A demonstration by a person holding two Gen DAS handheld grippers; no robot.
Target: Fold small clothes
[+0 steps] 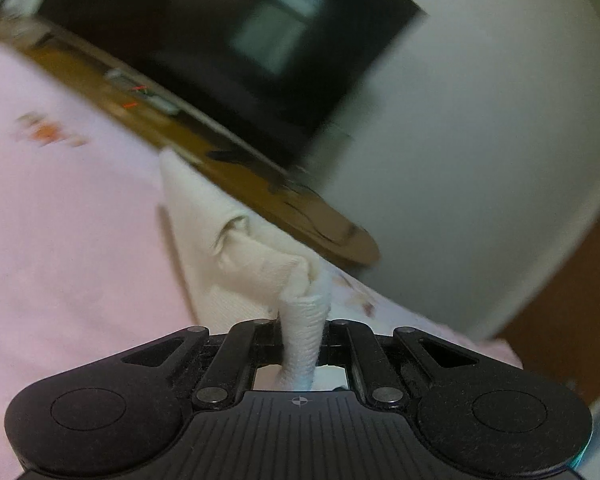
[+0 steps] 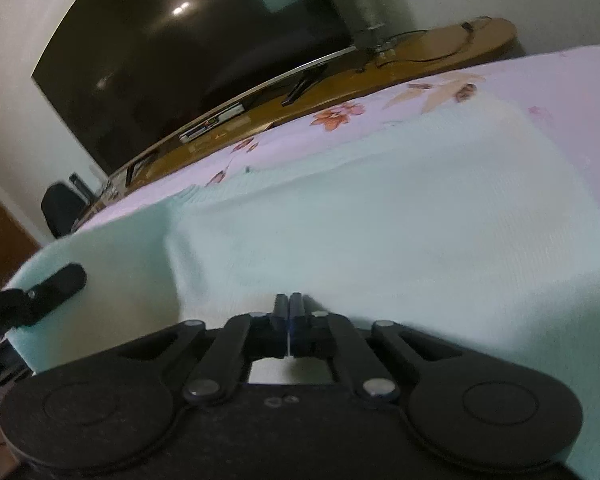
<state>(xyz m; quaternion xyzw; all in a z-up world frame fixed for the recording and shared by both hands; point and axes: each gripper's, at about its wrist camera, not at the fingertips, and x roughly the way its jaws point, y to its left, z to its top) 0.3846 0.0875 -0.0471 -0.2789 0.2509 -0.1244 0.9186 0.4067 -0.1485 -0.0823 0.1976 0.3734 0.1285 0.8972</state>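
A pale knitted garment (image 2: pixel 380 220) lies spread on a pink floral bedsheet (image 2: pixel 560 80). My right gripper (image 2: pixel 288 308) is shut at the garment's near edge, with a thin pale sliver of cloth showing between its pads. My left gripper (image 1: pixel 302 332) is shut on a bunched, twisted corner of the same garment (image 1: pixel 260 260), which trails away up and to the left. In the right wrist view a black part of the left gripper (image 2: pixel 58 280) shows at the far left, with a flap of the garment (image 2: pixel 112 256) raised off the bed.
Beyond the bed runs a wooden shelf (image 2: pixel 440 52) with cables and a set-top box (image 2: pixel 212 122). A large dark TV (image 2: pixel 180 60) stands on it against a white wall. A dark chair back (image 2: pixel 60 208) is at the left.
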